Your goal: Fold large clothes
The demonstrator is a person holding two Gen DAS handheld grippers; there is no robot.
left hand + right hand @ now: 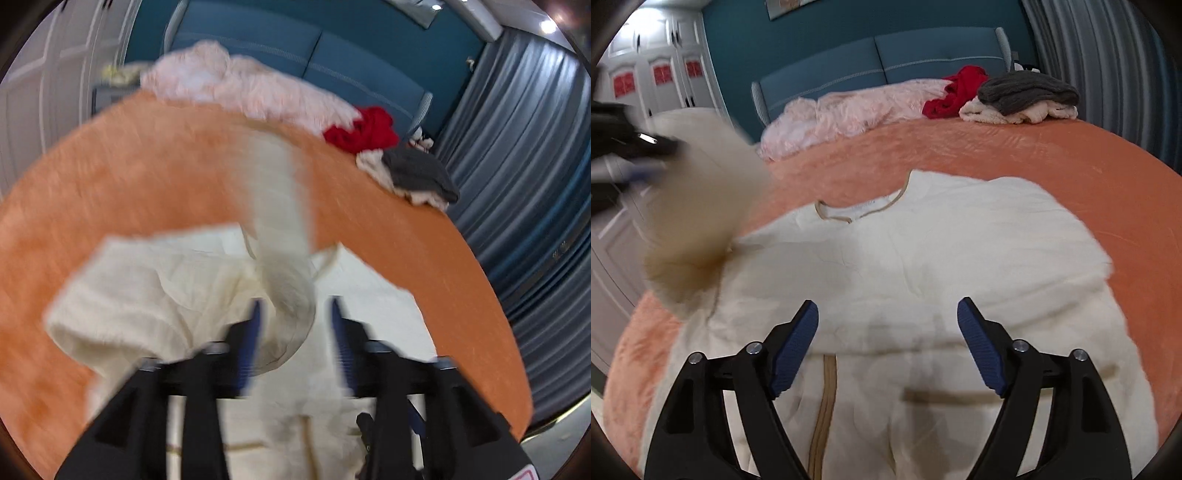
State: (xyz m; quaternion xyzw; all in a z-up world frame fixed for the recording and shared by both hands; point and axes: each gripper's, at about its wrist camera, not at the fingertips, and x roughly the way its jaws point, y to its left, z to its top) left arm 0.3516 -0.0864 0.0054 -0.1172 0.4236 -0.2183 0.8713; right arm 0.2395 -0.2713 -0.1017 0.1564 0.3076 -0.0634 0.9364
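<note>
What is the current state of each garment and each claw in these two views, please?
cream robe: spread flat on the bed, one sleeve lifted.
left claw: open, sleeve between its fingers.
right claw: open, empty, above the robe.
pink garment: crumpled, unfolded.
red garment: bunched up.
grey garment: lying atop a cream one.

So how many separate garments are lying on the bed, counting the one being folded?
5, possibly more hidden in the pile. Cream garment in front; pink one by the headboard; red one beside it; grey one stacked on a cream one at the far right.
</note>
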